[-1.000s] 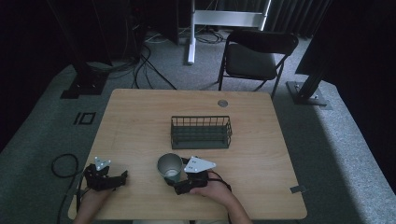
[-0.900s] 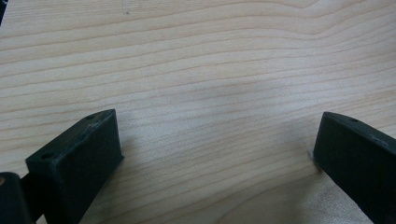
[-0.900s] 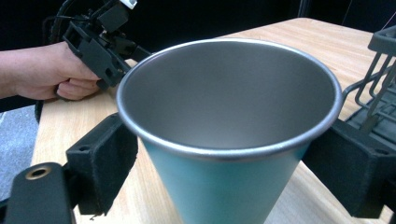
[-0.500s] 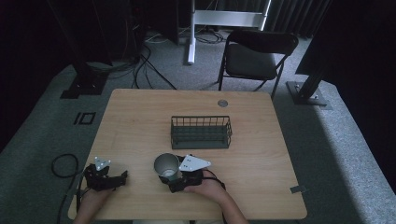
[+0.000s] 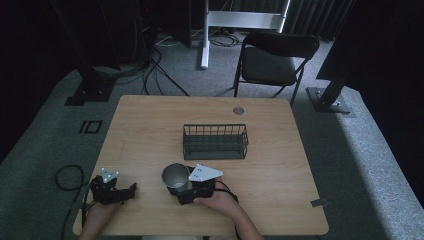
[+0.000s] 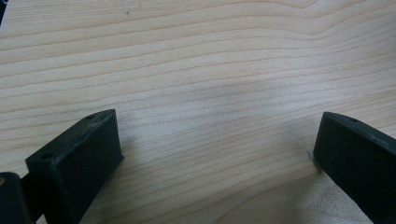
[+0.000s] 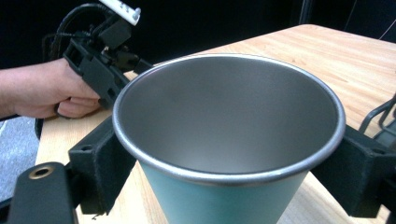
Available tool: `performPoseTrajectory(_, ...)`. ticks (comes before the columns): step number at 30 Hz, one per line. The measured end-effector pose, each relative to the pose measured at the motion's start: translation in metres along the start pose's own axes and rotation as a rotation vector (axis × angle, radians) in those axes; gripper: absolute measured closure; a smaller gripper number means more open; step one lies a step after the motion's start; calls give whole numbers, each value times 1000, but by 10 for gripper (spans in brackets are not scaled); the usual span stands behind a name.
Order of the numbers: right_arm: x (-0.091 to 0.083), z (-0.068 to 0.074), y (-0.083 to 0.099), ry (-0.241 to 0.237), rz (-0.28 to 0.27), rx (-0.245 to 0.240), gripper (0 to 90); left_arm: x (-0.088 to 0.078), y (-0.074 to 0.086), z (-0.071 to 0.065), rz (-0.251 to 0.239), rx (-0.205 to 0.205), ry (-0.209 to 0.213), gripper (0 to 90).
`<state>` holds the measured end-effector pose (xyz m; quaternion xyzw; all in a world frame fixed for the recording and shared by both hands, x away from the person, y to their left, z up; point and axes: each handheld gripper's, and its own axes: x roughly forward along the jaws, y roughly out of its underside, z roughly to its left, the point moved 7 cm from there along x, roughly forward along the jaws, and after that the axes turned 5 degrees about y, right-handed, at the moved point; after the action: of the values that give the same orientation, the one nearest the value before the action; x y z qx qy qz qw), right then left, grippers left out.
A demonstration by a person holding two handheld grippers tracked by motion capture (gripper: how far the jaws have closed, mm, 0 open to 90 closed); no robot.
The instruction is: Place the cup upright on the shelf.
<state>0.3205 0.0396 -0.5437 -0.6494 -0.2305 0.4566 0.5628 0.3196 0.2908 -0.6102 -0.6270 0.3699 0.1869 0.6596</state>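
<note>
My right gripper (image 7: 224, 163) clamped round teal steel-lined cup (image 7: 229, 140), centre frame. Left gripper (image 6: 215, 154) wide open, empty. Next, probably: lift toward dark wire basket (image 5: 215, 142).

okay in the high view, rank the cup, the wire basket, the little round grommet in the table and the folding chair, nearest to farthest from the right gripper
1. Cup: between the jaws of the right gripper.
2. Wire basket: table centre, just beyond.
3. Grommet: near the far edge.
4. Folding chair: on the floor past the table.

No readable text, no labels, no brand marks, no numbers or signs on any surface in the high view or either gripper view
</note>
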Motion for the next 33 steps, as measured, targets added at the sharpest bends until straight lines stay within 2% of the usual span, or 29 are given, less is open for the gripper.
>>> performPoseTrajectory(12,-9,-3,-18,9,-27,-3,129,0,0,0,-1,0,0,15)
performPoseTrajectory(16,-13,-6,-30,16,-45,-5,129,0,0,0,-1,0,0,15)
performPoseTrajectory(24,-19,-14,-50,47,-81,-7,129,0,0,0,-2,-2,0,15)
performPoseTrajectory(33,-28,-31,-77,99,-115,-6,129,0,0,0,-2,-1,0,15)
